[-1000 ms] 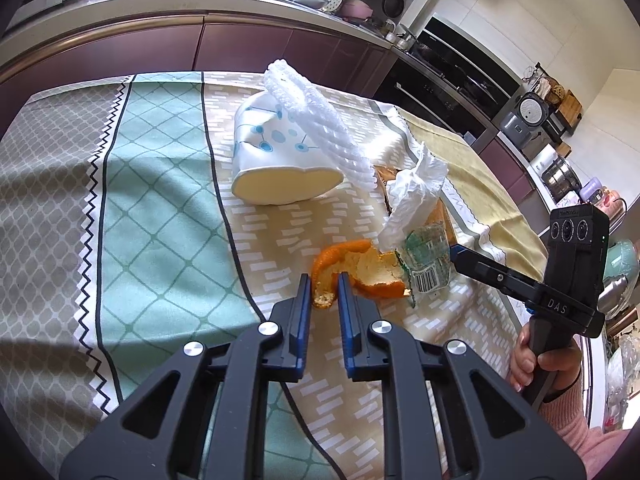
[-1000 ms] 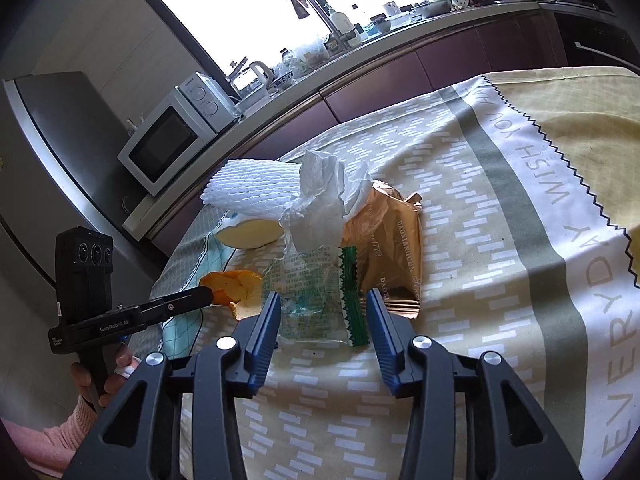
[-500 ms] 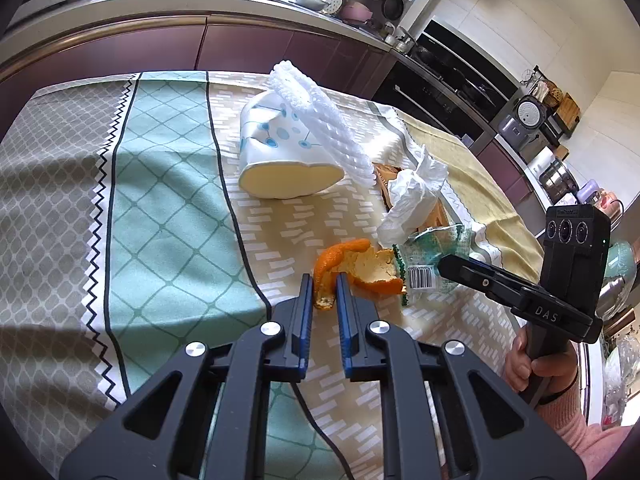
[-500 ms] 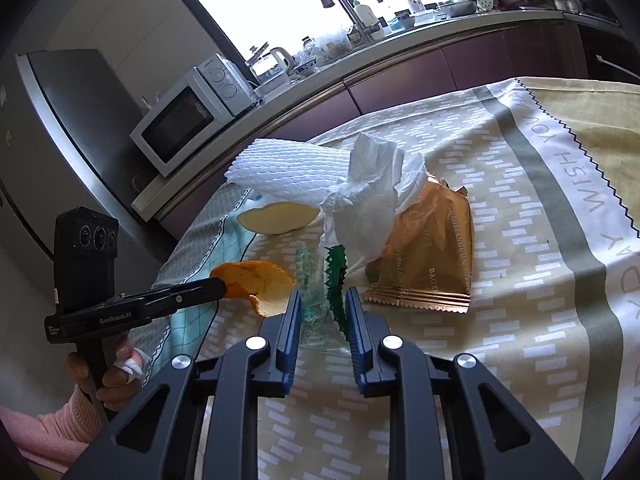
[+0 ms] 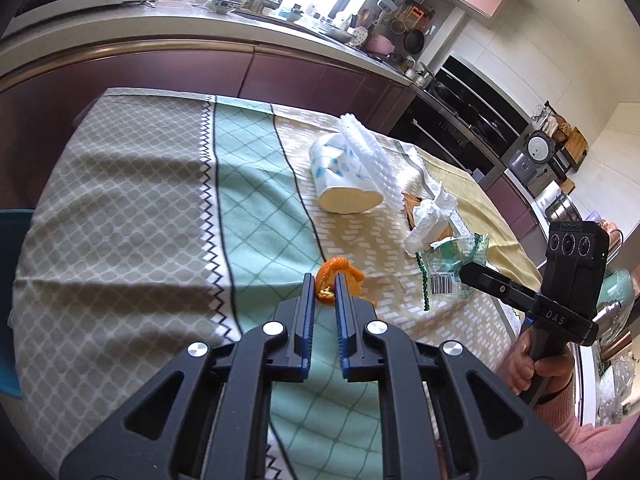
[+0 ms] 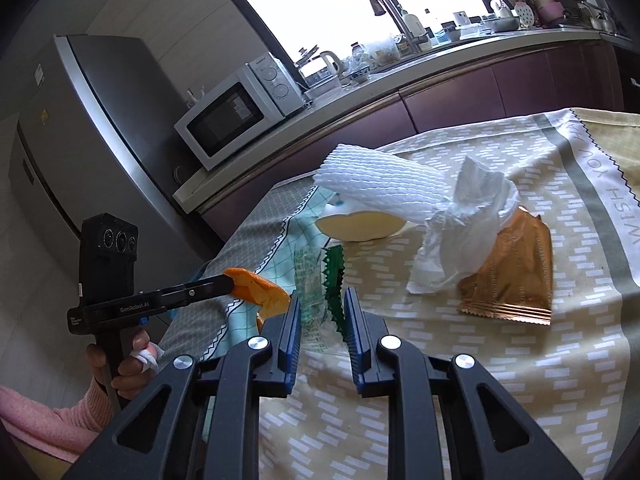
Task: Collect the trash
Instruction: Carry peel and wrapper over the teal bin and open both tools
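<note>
While the left gripper [image 5: 323, 289] has its fingers clamped on the orange peel [image 6: 256, 290] and the right gripper [image 6: 322, 312] pinches the clear green-edged wrapper [image 6: 320, 292], both pieces look lifted off the surface [image 5: 140, 216]. Left lying: foam net [image 6: 380, 192], tissue [image 6: 460, 236], gold packet [image 6: 516, 272]. No bin shows.

A home kitchen: a white microwave [image 6: 240, 110] and a steel fridge [image 6: 86, 128] stand at the left of the right-wrist view, a tap [image 6: 384, 4] rises before bright windows, and a long counter [image 5: 200, 34] over purple cabinets curves behind a table under a patterned cloth [image 5: 140, 200].
</note>
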`<state>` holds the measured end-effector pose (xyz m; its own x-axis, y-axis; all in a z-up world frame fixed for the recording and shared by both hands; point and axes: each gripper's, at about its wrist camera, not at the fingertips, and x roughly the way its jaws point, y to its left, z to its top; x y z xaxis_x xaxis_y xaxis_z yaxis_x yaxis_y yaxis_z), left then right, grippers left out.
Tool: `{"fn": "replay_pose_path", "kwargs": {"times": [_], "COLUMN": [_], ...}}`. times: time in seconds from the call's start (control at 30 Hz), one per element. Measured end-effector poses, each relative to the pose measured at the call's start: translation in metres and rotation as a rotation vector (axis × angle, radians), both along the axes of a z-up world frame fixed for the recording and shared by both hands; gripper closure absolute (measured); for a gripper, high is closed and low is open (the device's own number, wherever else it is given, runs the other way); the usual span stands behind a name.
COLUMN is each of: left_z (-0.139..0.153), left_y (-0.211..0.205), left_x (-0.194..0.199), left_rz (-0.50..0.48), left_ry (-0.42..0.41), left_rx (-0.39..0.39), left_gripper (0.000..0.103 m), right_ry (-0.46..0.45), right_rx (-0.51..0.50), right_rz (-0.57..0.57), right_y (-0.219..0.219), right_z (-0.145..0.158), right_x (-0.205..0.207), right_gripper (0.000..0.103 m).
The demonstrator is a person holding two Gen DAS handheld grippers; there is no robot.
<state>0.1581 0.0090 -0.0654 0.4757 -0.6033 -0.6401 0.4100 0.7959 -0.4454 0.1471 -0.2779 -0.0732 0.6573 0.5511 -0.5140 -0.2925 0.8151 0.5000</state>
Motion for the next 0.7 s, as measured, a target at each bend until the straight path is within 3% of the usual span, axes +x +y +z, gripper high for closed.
{"fn": "replay_pose_path", "kwargs": {"times": [0.7], "left_z": [0.053], "left_y": [0.209], "left_x": [-0.046], "left_rz": [0.368], "left_ry": [-0.125], "left_rx": [0.021], "left_gripper": [0.093], "right_ry": [-0.027], "right_rx": [-0.017], "right_rz": [0.362], "right_y": [0.179], "right_z": [0.025], "right_x": [0.058], "right_gripper": [0.084]}}
